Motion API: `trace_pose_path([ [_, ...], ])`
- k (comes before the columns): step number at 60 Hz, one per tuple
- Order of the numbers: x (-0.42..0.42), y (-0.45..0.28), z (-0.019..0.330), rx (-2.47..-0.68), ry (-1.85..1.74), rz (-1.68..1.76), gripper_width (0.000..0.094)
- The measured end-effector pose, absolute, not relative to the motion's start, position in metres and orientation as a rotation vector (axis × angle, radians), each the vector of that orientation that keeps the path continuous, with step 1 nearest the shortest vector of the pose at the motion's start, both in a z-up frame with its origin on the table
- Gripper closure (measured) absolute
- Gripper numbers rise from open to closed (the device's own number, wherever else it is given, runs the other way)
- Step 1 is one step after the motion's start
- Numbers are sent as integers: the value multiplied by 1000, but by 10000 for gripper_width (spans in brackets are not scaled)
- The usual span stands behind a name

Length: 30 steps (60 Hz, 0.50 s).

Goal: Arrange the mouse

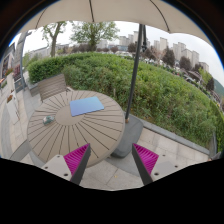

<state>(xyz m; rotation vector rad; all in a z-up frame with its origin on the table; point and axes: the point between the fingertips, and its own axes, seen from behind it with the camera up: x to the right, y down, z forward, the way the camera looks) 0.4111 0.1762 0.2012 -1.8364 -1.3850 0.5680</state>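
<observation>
Gripper view: I hold gripper (110, 160) high and back from round slatted tabletop (75, 125), taking in whole scene first. Jaws wide, nothing between them, only paving below. Small grey object (48, 119) near tabletop's left side — likely mouse, too small to confirm. Blue mat (86, 105) lies apart from it toward far edge — I judge that's where mouse belongs. Umbrella pole (134, 85) stands right of tabletop, so I'd approach from left. Hedge (150, 85) beyond.

Mouse (48, 120) and pad (86, 105) on table (75, 135), hedge (150, 85) behind
</observation>
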Motion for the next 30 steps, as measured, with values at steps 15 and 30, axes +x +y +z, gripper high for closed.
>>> trace_pose_path([
  [15,382,87,191,-1813,-1463,618,83],
  [30,347,-56,190,-1744,-1567,724,84],
])
